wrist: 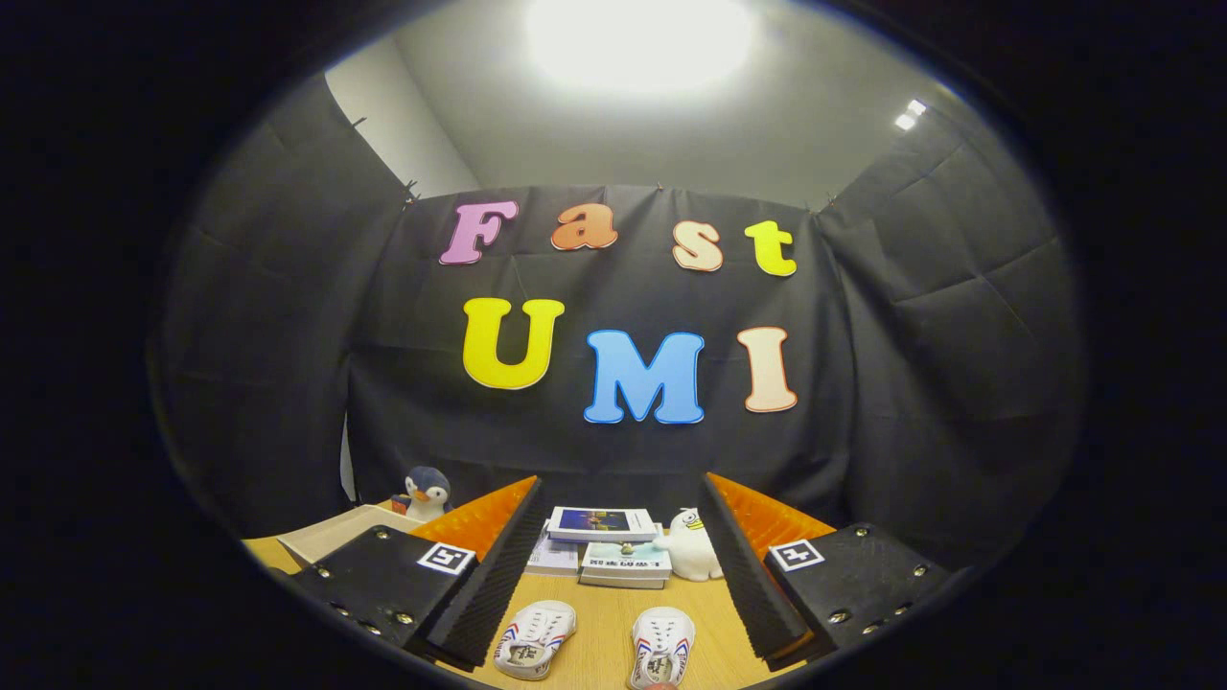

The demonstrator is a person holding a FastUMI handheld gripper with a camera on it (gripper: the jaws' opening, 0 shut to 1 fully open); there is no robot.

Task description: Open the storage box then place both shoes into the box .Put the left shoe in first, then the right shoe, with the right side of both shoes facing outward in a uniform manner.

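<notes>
Two small white shoes with red and blue side stripes lie on the wooden table between my fingers. One shoe (535, 638) lies nearer the left finger, the other shoe (662, 647) nearer the right. My gripper (621, 565) is held above the table, open wide, with nothing between its fingers. The left finger (489, 575) and the right finger (748, 575) stand well apart from the shoes. A pale box-like container (331, 533) sits on the table beyond the left finger; I cannot tell whether it is the storage box.
A stack of books (604, 551) lies just beyond the shoes. A white plush toy (692, 544) stands beside the books, and a penguin plush (425, 493) stands at the back left by the pale container. The booth's black cloth wall closes the table behind.
</notes>
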